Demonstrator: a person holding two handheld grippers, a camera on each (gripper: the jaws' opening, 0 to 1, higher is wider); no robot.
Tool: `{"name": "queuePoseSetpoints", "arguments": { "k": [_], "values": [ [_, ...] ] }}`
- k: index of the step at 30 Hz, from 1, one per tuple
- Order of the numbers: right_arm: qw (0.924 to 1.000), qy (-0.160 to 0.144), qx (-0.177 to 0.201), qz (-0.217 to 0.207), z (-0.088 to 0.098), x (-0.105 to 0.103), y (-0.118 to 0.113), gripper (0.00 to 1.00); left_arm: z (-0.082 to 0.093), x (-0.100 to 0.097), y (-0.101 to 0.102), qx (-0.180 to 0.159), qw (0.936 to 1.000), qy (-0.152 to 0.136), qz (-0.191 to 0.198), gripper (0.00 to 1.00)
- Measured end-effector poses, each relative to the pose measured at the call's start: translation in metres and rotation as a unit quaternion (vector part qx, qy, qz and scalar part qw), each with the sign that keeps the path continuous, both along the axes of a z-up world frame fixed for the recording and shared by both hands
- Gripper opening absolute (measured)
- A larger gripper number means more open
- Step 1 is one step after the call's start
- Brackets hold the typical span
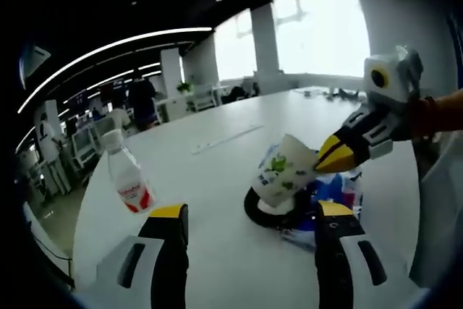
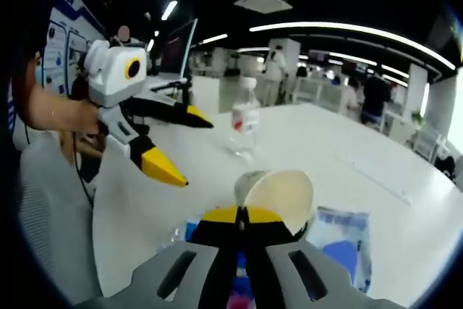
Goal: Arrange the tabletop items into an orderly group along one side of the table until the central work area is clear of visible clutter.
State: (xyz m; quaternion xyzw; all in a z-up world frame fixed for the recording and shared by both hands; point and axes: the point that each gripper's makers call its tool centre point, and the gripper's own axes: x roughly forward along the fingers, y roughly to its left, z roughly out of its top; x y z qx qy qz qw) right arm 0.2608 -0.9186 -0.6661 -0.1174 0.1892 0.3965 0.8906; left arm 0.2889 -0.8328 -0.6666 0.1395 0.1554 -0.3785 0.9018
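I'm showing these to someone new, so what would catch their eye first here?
Probably the paper cup, tilted in mid-table with the right gripper shut on its rim, over a black ring-shaped thing and a blue-and-white packet. Next, the clear water bottle with a red label, standing apart on the white table. In the right gripper view, the left gripper hangs over the table with its jaws open.

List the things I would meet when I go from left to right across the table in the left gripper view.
Water bottle → paper cup, tilted and pinched at its rim by the right gripper → right gripper body. The black round object and blue packet under the cup overlap it, so I leave them out.
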Motion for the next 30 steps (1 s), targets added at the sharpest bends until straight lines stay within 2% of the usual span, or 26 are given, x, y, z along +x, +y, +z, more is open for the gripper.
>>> {"name": "queuePoseSetpoints", "arguments": {
  "k": [7,9,20,25,28,30],
  "values": [
    [0.9996,0.003,-0.008,0.027,0.012,-0.016,0.011,0.0,0.001,-0.015,-0.014,0.036,0.9989,-0.018,-0.026,0.66],
    [0.9992,0.005,-0.011,0.039,0.015,-0.021,0.015,0.0,0.002,-0.017,-0.016,0.035,0.9988,-0.021,-0.027,0.67],
    [0.9899,-0.001,-0.087,0.112,0.015,-0.046,0.027,0.0,0.008,-0.027,-0.033,0.052,0.9968,-0.031,-0.053,0.64],
    [0.9871,0.006,-0.1,0.125,0.014,-0.051,0.029,0.0,0.008,-0.03,-0.038,0.072,0.994,-0.041,-0.071,0.62],
    [0.9845,0.01,-0.114,0.133,0.012,-0.054,0.027,0.0,0.005,-0.033,-0.041,0.099,0.9896,-0.052,-0.09,0.6],
    [0.9819,0.009,-0.124,0.143,0.011,-0.057,0.028,0.0,0.004,-0.035,-0.043,0.104,0.9881,-0.053,-0.101,0.57]
  ]
}}
